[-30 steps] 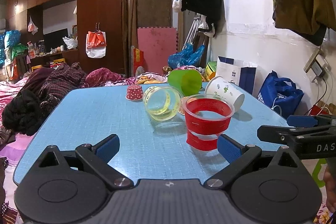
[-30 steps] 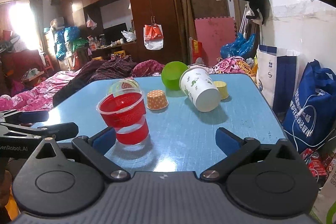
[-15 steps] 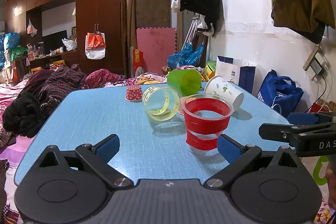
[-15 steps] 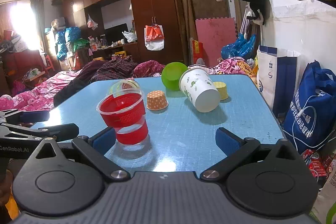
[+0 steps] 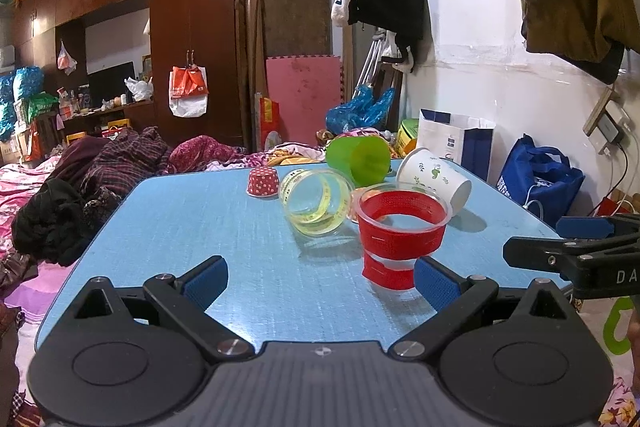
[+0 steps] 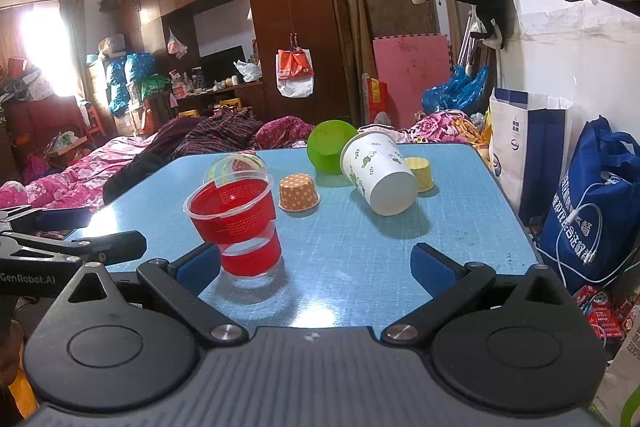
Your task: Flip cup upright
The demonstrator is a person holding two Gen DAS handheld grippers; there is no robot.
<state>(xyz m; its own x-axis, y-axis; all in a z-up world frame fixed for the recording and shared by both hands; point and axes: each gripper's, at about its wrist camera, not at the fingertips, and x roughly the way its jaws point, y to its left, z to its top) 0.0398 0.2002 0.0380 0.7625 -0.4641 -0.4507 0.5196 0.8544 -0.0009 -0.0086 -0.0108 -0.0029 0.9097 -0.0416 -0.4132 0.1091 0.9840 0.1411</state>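
Observation:
A clear cup with red bands (image 5: 400,235) (image 6: 236,227) stands upright near the front of the blue table (image 5: 224,227). A clear cup with yellow print (image 5: 316,201) (image 6: 234,167), a green cup (image 5: 358,155) (image 6: 330,145) and a white leaf-print paper cup (image 5: 434,177) (image 6: 378,173) lie on their sides behind it. My left gripper (image 5: 320,279) is open and empty, just short of the red cup. My right gripper (image 6: 316,267) is open and empty, the red cup by its left finger.
Small paper cupcake liners stand upside down: red dotted (image 5: 263,182), orange dotted (image 6: 298,193), yellow (image 6: 422,173). Bags (image 6: 592,211) sit on the floor right of the table. A bed with clothes (image 5: 80,179) lies to the left. Each gripper shows at the other view's edge.
Nothing has visibly changed beyond a slight drift of both views; both grippers stay open and the cups stay in place.

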